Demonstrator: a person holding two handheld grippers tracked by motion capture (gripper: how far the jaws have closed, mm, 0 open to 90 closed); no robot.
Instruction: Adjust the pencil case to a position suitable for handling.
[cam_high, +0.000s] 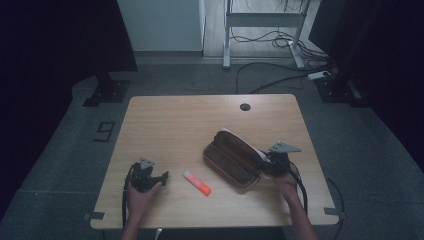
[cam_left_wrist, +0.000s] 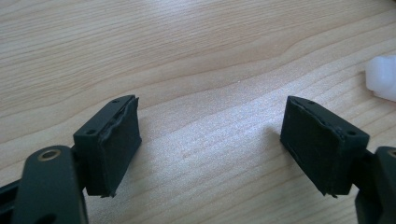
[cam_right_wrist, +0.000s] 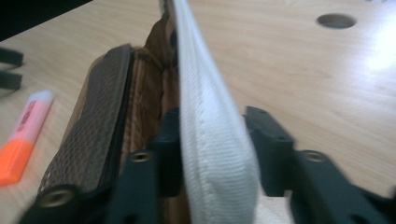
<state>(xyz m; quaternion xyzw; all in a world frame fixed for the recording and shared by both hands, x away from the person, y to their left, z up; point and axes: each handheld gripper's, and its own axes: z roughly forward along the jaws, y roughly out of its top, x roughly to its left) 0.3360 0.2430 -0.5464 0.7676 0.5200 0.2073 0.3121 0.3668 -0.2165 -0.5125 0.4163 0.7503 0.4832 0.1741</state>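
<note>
Surface (cam_high: 200, 125): light wood top, rounded corners, grain running along length; round cable hole (cam_high: 244, 107) near far edge, also seen top right in right gripper view (cam_right_wrist: 335, 20).
Pouch (cam_high: 234, 159): brown case w/ white fabric edge, lying on right half of surface, angled from far-left to near-right, opened up; in right gripper view, brown textured side (cam_right_wrist: 100, 130) at left, white ribbed flap (cam_right_wrist: 210, 140) standing on edge in middle.
Right hand-held gripper (cam_high: 267, 165): at near-right end of pouch, held by right hand (cam_high: 286, 182); jaws part open, one each side of white flap; left jaw close against it, gap at right jaw, so no firm pinch visible.
Left hand-held gripper (cam_high: 155, 177): near-left part of surface, in left hand (cam_high: 140, 192); jaws spread wide, nothing betw. them, just bare wood (cam_left_wrist: 205, 140); pads black, a bit worn at edges.
Marker (cam_high: 196, 182): white-pink barrel, orange end, flat on surface betw. the two grippers, just left of pouch, not touching it; white tip at right edge of left gripper view (cam_left_wrist: 383, 77); also at left in right gripper view (cam_right_wrist: 23, 135).
Room: dim; grey floor (cam_high: 65, 150); dark curtains (cam_high: 60, 45) both sides; white desk frame (cam_high: 262, 20) w/ loose cables (cam_high: 280, 75) behind surface; black stand bases (cam_high: 106, 91) on floor left & right.
</note>
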